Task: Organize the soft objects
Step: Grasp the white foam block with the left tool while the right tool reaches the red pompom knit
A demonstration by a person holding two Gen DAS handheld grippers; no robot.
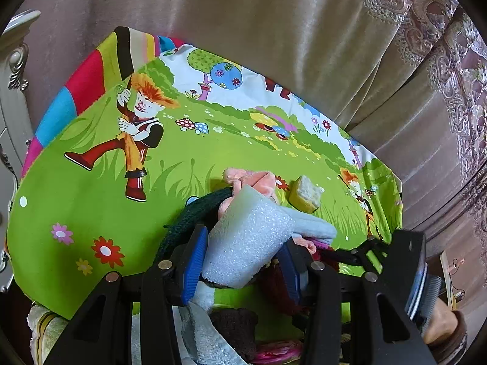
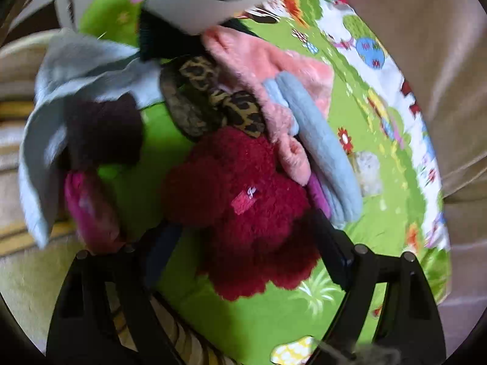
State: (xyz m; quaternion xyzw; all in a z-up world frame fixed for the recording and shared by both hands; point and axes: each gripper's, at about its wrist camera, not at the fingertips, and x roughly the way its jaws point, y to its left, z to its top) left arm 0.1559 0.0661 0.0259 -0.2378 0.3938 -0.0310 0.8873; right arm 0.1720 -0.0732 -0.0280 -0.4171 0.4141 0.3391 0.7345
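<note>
From the left wrist we look down at a slant across the bed (image 1: 91,213) toward the far-edge curtain (image 1: 243,30), while from the right wrist we look steeply and closely down on the pile (image 2: 243,197), both views sharing the foam (image 1: 243,243) and pile.

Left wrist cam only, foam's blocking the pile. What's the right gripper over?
Observer: Right gripper straddles a dark red fluffy cloth, jaws open, pads not pressing.
Operator: What's beyond the red one?
Observer: A leopard-print piece, lying against a pink plush item.
Operator: Where's my foam from there?
Observer: The white foam sheet shows at the pile's far end, past the leopard-print piece; blurred.
</note>
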